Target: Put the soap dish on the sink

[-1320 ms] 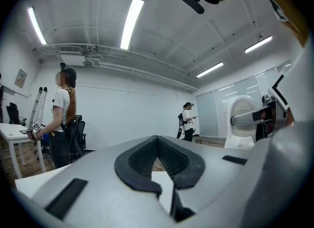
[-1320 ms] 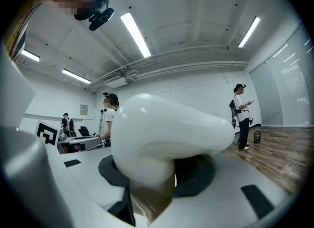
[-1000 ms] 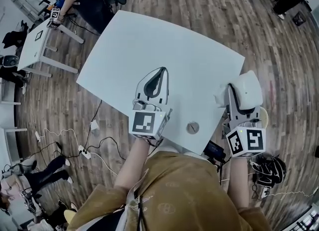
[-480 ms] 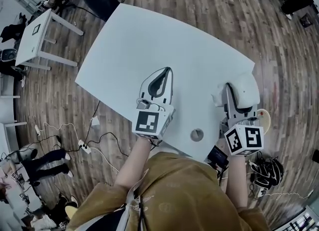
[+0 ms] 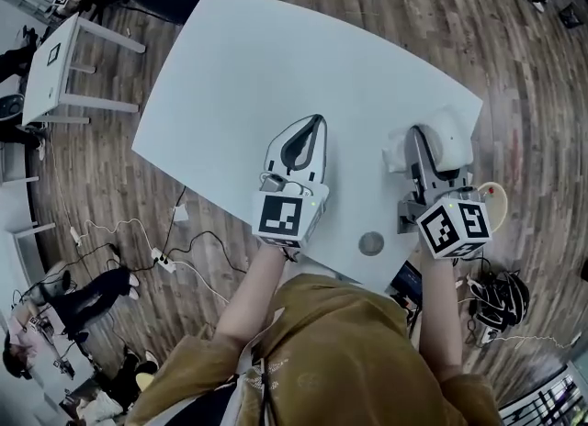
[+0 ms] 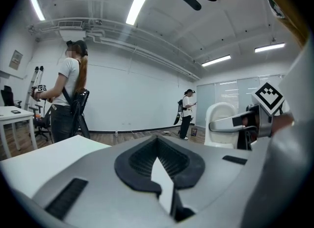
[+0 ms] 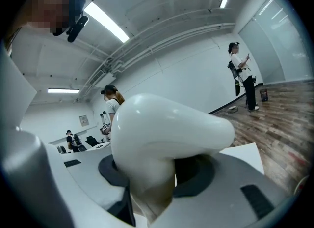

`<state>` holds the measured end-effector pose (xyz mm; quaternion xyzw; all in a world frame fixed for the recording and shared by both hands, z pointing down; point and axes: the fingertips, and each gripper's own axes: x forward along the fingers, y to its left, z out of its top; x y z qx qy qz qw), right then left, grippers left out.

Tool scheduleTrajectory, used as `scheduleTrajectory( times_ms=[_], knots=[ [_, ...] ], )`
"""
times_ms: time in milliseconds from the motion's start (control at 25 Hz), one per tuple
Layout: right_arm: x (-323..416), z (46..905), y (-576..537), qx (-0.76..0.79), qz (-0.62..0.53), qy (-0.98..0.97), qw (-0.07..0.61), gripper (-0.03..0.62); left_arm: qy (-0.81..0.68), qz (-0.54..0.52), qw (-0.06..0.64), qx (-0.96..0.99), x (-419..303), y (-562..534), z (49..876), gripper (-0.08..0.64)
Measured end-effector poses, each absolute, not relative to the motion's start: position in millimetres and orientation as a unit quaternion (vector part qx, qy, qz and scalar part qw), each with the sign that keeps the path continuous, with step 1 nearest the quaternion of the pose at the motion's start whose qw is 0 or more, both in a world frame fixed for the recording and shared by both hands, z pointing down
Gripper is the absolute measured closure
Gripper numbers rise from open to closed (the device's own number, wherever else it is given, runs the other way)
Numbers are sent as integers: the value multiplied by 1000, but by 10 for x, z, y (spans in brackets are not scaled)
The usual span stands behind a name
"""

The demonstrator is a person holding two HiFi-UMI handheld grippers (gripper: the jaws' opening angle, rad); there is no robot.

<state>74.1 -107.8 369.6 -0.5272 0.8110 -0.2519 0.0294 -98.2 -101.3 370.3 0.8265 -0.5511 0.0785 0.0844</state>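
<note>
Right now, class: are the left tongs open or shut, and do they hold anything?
Shut and empty: in the left gripper view the left tongs meet at their tips, with nothing between them.

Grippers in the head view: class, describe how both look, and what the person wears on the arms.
The left gripper and right gripper are pale grey tapering shells with black pads. Each carries a white cube with black square markers at its rear. The person wears a mustard-brown shirt with loose sleeves.
</note>
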Motion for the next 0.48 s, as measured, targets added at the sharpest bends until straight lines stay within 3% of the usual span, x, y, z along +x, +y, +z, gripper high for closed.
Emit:
scheduleTrajectory(
  times_ms=[240, 480],
  knots=[
    [612, 4138, -1180, -527, -255, 810, -32, 399, -540, 95, 93, 831, -946, -1067, 3940, 552],
    [536, 4431, -1210, -517, -308, 798, -15, 399, -529, 127, 89, 835, -896, -1077, 4124, 552]
  ],
)
